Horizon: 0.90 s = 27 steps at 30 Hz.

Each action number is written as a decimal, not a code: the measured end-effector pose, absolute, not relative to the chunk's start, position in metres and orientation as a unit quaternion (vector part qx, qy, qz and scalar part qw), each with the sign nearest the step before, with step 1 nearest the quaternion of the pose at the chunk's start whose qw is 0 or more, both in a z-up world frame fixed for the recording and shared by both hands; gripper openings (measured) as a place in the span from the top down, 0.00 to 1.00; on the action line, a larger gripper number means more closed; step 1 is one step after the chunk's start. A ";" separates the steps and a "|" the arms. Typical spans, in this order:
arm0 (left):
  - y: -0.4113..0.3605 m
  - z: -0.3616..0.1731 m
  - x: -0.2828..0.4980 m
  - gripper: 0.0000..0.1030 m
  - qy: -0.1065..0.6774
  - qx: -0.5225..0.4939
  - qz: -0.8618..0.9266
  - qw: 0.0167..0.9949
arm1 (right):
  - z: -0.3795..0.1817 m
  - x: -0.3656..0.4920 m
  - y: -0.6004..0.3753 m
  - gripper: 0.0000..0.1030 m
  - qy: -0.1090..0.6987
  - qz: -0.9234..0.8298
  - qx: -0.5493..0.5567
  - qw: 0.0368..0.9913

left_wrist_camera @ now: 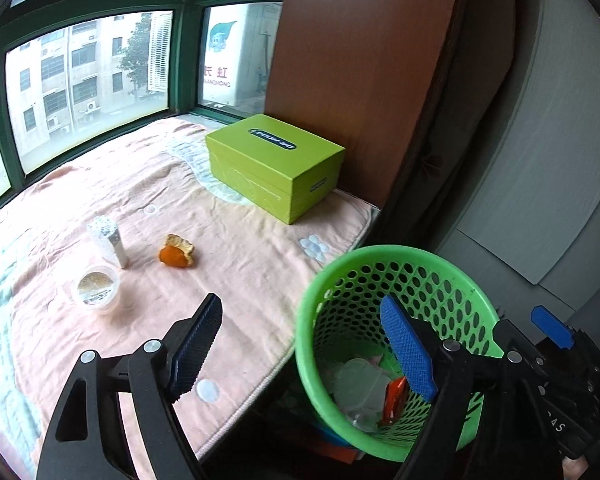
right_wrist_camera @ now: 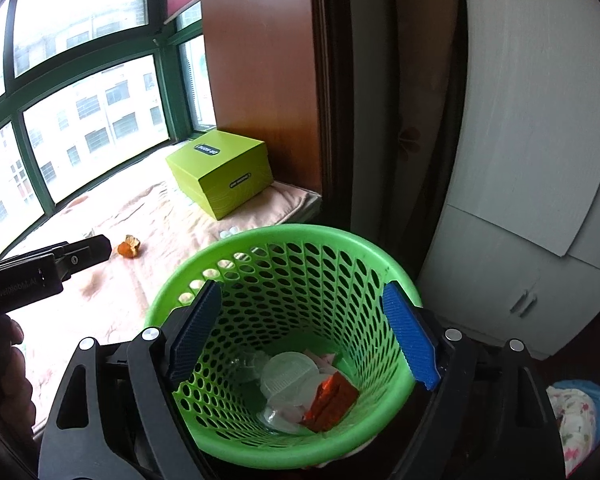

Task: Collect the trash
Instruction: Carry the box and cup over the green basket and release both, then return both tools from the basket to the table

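Observation:
A green perforated trash basket [right_wrist_camera: 284,236] stands beside the bed; it also shows in the left wrist view [left_wrist_camera: 380,256]. Inside lie a clear plastic lid [right_wrist_camera: 288,376] and an orange wrapper [right_wrist_camera: 332,400]. My right gripper [right_wrist_camera: 304,336] is open and empty, right above the basket's mouth. My left gripper [left_wrist_camera: 304,344] is open and empty, over the bed edge next to the basket. On the pink bedcover lie an orange peel [left_wrist_camera: 176,258], a small white carton [left_wrist_camera: 108,240] and a round plastic cup [left_wrist_camera: 96,288].
A green shoebox [left_wrist_camera: 276,164] sits at the far end of the bed against a brown wooden panel [left_wrist_camera: 360,60]. Windows [left_wrist_camera: 84,72] run along the bed's far side. A white cabinet [right_wrist_camera: 520,200] stands right of the basket.

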<state>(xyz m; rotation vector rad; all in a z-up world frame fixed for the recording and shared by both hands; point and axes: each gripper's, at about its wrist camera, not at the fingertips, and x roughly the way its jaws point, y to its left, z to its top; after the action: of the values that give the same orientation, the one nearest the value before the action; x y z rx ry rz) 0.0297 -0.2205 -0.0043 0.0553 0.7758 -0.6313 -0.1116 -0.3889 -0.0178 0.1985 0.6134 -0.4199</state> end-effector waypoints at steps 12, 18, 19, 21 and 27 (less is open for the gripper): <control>-0.117 -0.009 0.096 0.24 0.382 -0.020 -0.182 0.906 | -0.019 -0.047 -0.340 0.19 0.321 -0.121 0.081 0.936; -0.062 -0.011 0.122 0.24 0.385 -0.039 -0.127 0.913 | -0.024 -0.012 -0.303 0.19 0.335 -0.076 0.066 0.937; -0.054 -0.010 0.125 0.24 0.384 -0.042 -0.120 0.914 | -0.025 -0.006 -0.296 0.19 0.337 -0.066 0.064 0.937; -0.039 -0.010 0.131 0.24 0.383 -0.048 -0.106 0.916 | -0.027 0.008 -0.281 0.19 0.342 -0.045 0.059 0.937; -0.003 -0.013 0.146 0.24 0.385 -0.064 -0.074 0.917 | -0.041 0.050 -0.233 0.19 0.365 0.024 0.041 0.930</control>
<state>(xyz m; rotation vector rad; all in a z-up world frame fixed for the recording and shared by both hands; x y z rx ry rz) 0.1459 -0.0034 -0.0127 -0.1320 0.7929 -0.1523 0.0499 -0.2333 -0.0411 0.0844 0.7469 0.0497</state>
